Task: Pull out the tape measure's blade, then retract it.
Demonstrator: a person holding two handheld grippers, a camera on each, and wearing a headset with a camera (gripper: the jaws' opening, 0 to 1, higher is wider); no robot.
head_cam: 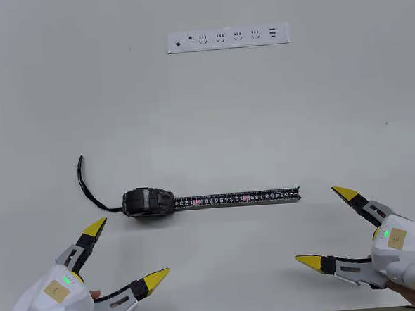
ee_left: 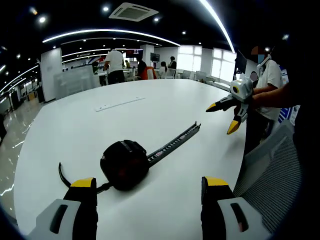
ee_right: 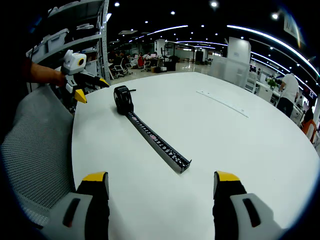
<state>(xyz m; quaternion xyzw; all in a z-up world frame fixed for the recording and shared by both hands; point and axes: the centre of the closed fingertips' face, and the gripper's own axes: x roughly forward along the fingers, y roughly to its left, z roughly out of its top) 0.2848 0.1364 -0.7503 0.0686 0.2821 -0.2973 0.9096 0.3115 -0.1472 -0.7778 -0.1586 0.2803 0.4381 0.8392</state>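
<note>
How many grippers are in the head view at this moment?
2. The left gripper is at the lower left, just in front of the tape measure. The right gripper is at the lower right, beyond the tip of the extended blade. Both are open and neither touches the tape.

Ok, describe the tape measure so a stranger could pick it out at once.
On the white table, look on the person's side of the white power strip. The tape measure is the round black case; unlike the flat strip, it has a marked blade running out one side and a black strap curling off the other.
</note>
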